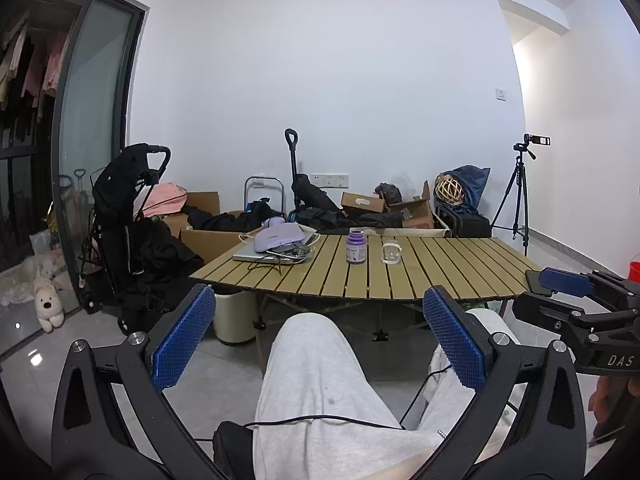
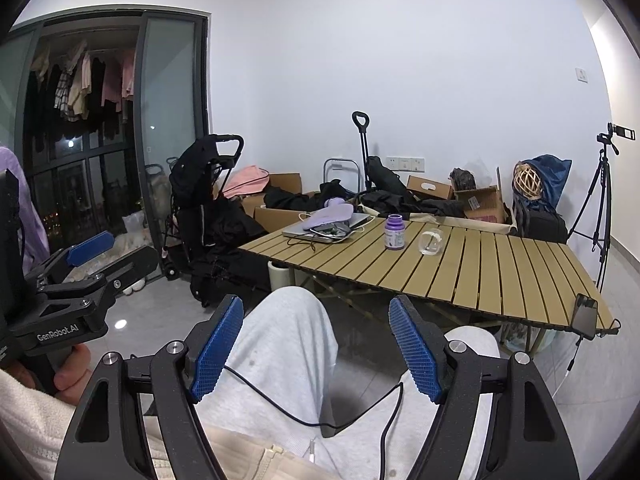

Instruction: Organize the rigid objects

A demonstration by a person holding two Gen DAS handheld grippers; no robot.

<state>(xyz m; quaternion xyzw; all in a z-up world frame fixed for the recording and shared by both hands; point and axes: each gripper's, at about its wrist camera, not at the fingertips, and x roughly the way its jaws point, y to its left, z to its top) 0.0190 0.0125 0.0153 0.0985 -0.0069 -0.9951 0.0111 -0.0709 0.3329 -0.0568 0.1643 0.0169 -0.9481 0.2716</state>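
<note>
A purple bottle (image 1: 355, 247) (image 2: 394, 233) and a small clear glass cup (image 1: 391, 251) (image 2: 430, 241) stand on the slatted wooden table (image 1: 440, 268) (image 2: 500, 272), well ahead of both grippers. A laptop (image 1: 256, 255) (image 2: 320, 229) with a lilac device and cables on it lies at the table's far left corner. My left gripper (image 1: 318, 336) is open and empty above my lap. My right gripper (image 2: 316, 344) is open and empty too; it also shows at the right edge of the left wrist view (image 1: 560, 284).
A phone (image 2: 585, 316) is clipped at the table's near right corner. A black stroller (image 1: 124, 216) (image 2: 204, 208), cardboard boxes, bags and a tripod with a camera (image 1: 520, 192) (image 2: 604, 200) line the back wall. A cable runs across my knees (image 2: 304, 420).
</note>
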